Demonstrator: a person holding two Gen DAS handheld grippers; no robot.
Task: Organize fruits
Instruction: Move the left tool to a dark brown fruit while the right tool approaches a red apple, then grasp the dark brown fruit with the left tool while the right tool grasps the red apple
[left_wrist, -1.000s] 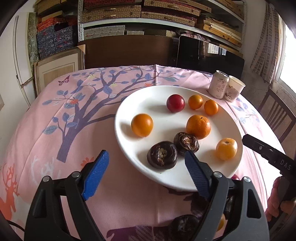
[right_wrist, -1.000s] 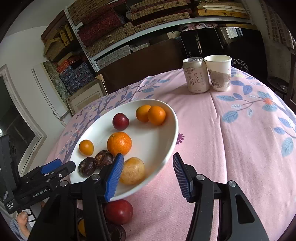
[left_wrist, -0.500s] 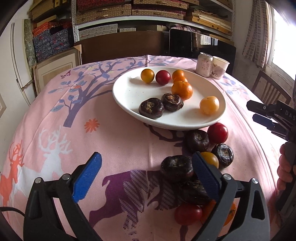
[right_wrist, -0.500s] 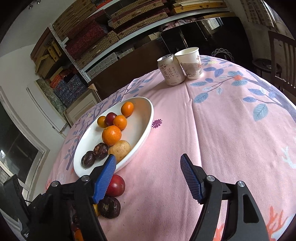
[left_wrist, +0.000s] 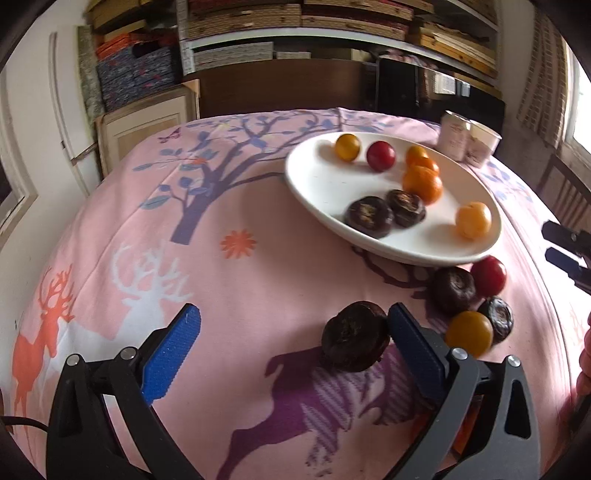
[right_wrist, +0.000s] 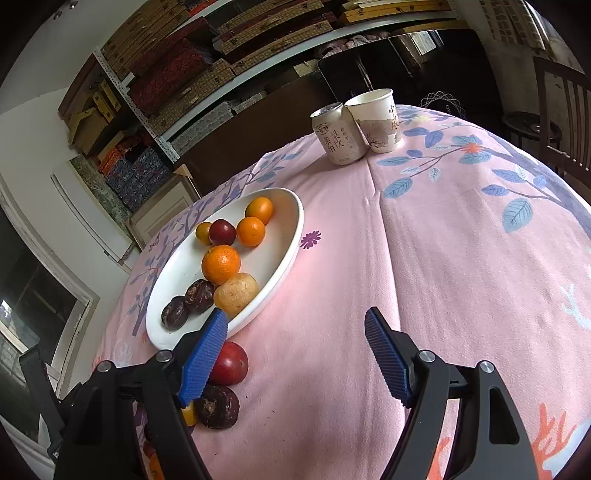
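A white plate (left_wrist: 317, 184) on the pink tablecloth holds oranges, a red plum (left_wrist: 381, 156), a yellow fruit (left_wrist: 473, 220) and two dark water chestnuts (left_wrist: 368, 216). Loose fruit lies in front of the plate: a dark chestnut (left_wrist: 354, 336), another (left_wrist: 453, 290), a red plum (left_wrist: 488, 276) and a yellow fruit (left_wrist: 468, 333). My left gripper (left_wrist: 291, 341) is open, its right finger touching the nearest dark chestnut. My right gripper (right_wrist: 295, 354) is open and empty over the cloth, right of the plate (right_wrist: 284, 258) and the red plum (right_wrist: 228, 363).
A drink can (right_wrist: 338, 133) and a paper cup (right_wrist: 376, 120) stand at the far side of the table. Shelves of boxes line the back wall. A wooden chair (right_wrist: 561, 110) stands at the right. The right gripper's tips show at the edge (left_wrist: 565, 247).
My left gripper has pulled back from the plate and swung left, so a loose dark chestnut now lies against its right finger. My right gripper has backed away and risen.
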